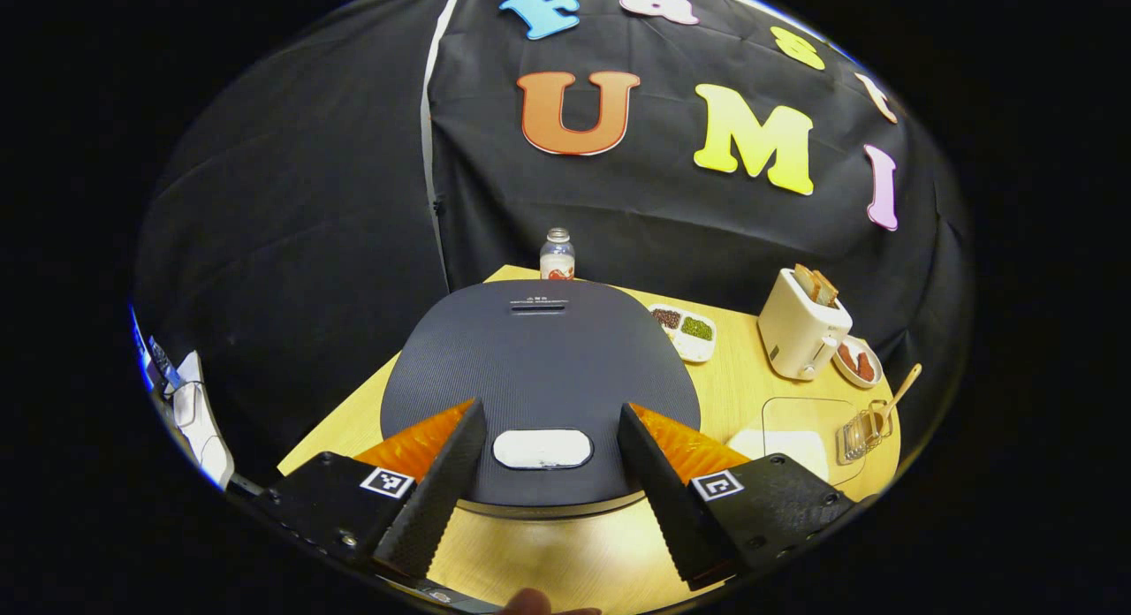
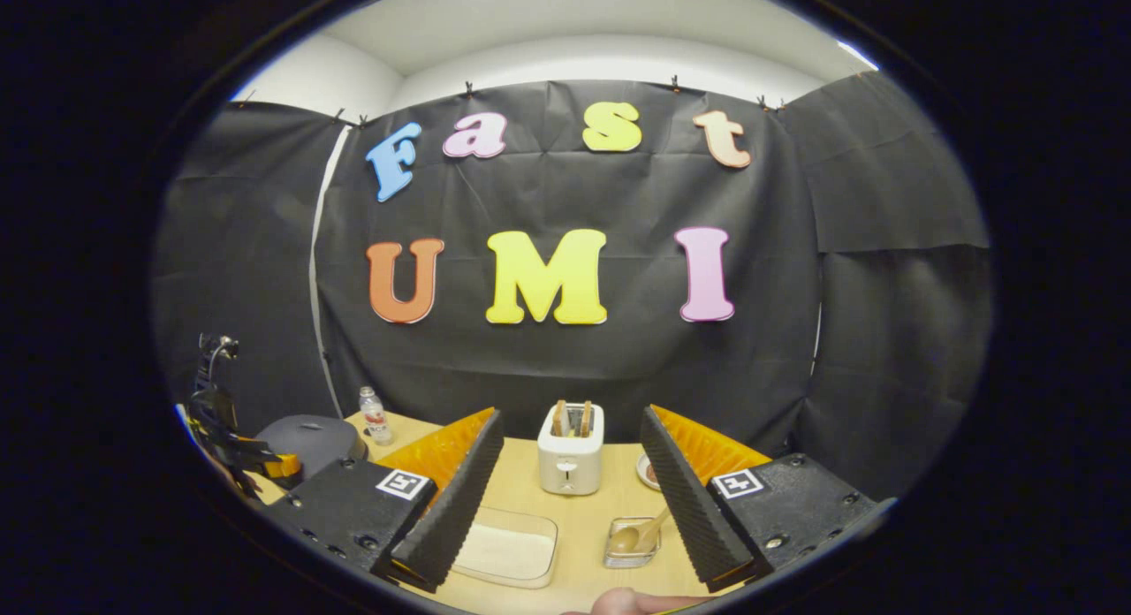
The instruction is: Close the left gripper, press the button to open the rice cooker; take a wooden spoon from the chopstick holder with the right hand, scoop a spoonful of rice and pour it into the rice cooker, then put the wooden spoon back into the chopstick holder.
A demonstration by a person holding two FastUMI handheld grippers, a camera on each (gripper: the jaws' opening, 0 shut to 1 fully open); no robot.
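On the wooden surface (image 1: pixel 565 553) my left tool (image 1: pixel 548 469) hung spread over the rice cooker (image 1: pixel 539 376), straddling its button (image 1: pixel 542 449), so unless pressed together it risked missing; my right tool (image 2: pixel 570 500) gaped above the wooden spoon (image 2: pixel 638 535).

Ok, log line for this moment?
rice cooker shut | left gripper open over button | right gripper open | wooden spoon in holder

Dark grey rice cooker (image 1: pixel 539 368) with white button (image 1: pixel 542 449) – cream toaster (image 1: pixel 800 337), light wood surface (image 1: pixel 565 553).
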